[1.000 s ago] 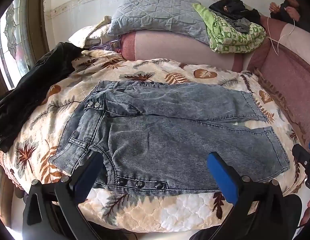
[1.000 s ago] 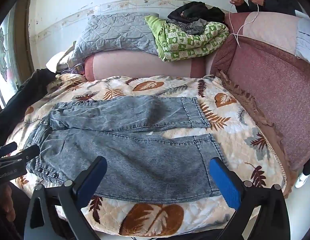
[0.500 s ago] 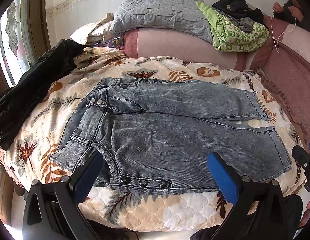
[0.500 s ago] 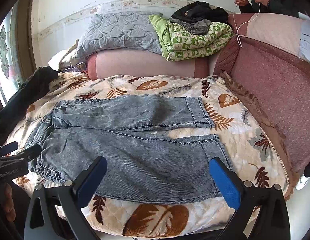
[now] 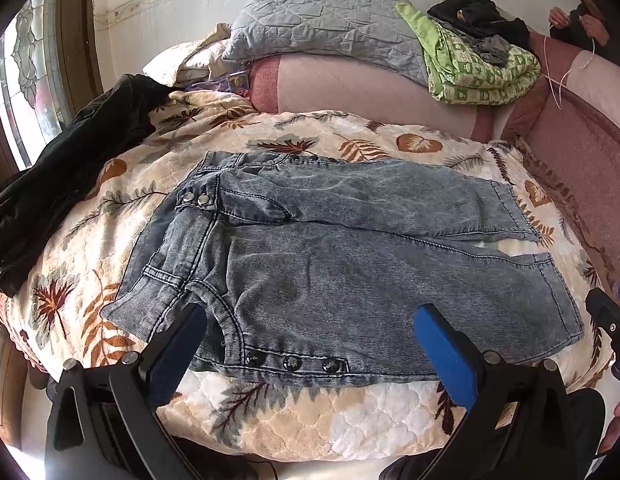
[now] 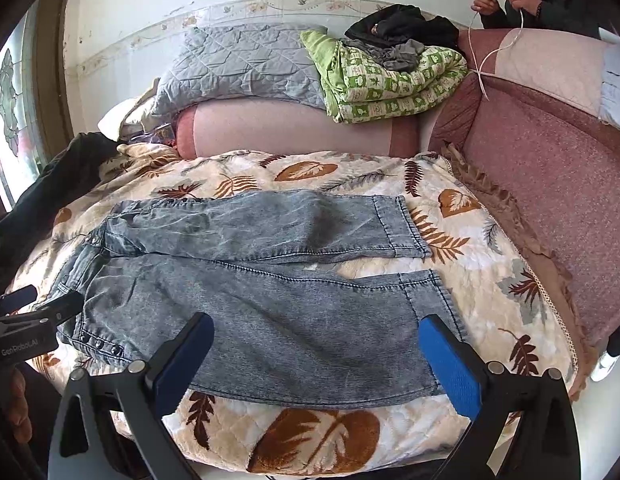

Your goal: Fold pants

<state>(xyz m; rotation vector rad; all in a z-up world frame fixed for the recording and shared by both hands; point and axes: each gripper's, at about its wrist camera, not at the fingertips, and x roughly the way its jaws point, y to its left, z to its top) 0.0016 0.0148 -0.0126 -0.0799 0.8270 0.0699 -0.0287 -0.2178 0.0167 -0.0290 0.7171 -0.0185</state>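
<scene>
Blue pads are seen on the black fingers of both tools. The left tool is held low over the near edge of the bed, above the waist end of the pants, with its fingers spread wide apart and nothing between them. The right tool is held the same way above the leg end, fingers wide apart, nothing gripped. In the right wrist view, the left tool is seen at the far left edge, and part of a hand can be made out under it.

The grey-blue denim pants are laid flat on the bed's leaf-print quilt, waist to the left and both legs stretched to the right. The legs are side by side, touching near the waist and a little apart at the hems. Three dark snaps are seen along the near edge.

Farther back, a black jacket is draped on the quilt's left side. Behind, a grey quilted pillow and a folded green blanket are piled on a pink bolster.
</scene>
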